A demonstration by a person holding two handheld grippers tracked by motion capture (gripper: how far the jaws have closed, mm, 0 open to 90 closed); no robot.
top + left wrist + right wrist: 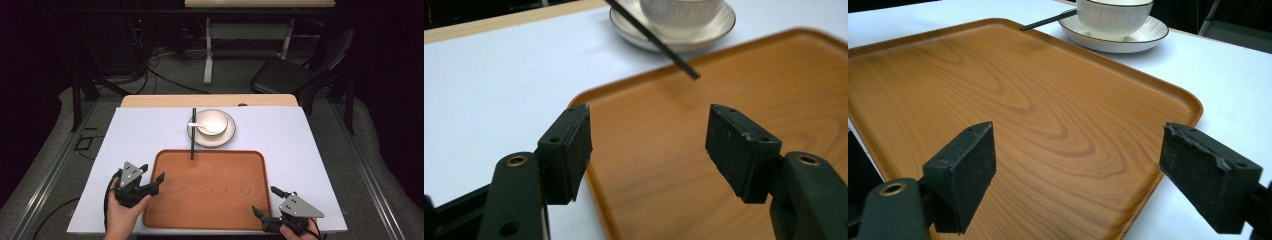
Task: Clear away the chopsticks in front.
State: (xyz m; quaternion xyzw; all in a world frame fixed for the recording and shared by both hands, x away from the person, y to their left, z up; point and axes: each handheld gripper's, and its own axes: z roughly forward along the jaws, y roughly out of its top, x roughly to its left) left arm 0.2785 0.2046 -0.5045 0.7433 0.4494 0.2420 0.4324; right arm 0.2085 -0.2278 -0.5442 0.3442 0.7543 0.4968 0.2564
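Two grippers, both w/ jaws spread wide and nothing between them. Left gripper [152,178] hovers at the near-left edge of the wooden tray [210,200]; right gripper [266,201] sits at the tray's near-right corner. Tray itself is bare.

Just beyond the tray's far edge: a white bowl [210,121] on a saucer [227,136], white spoon [199,125] lying in the bowl. A black chopstick [193,134] rests across the saucer's left rim, its near tip reaching over the tray's far edge.

Likely step: reach for the tableware beyond the tray, prob. to load it on. Advice: go for the chopstick first w/ left gripper, since it sits loose on the saucer rim and could roll if the saucer is nudged. Pinch it near the middle, jaws square across the stick. Keep the right gripper back from the tray's far edge till then.
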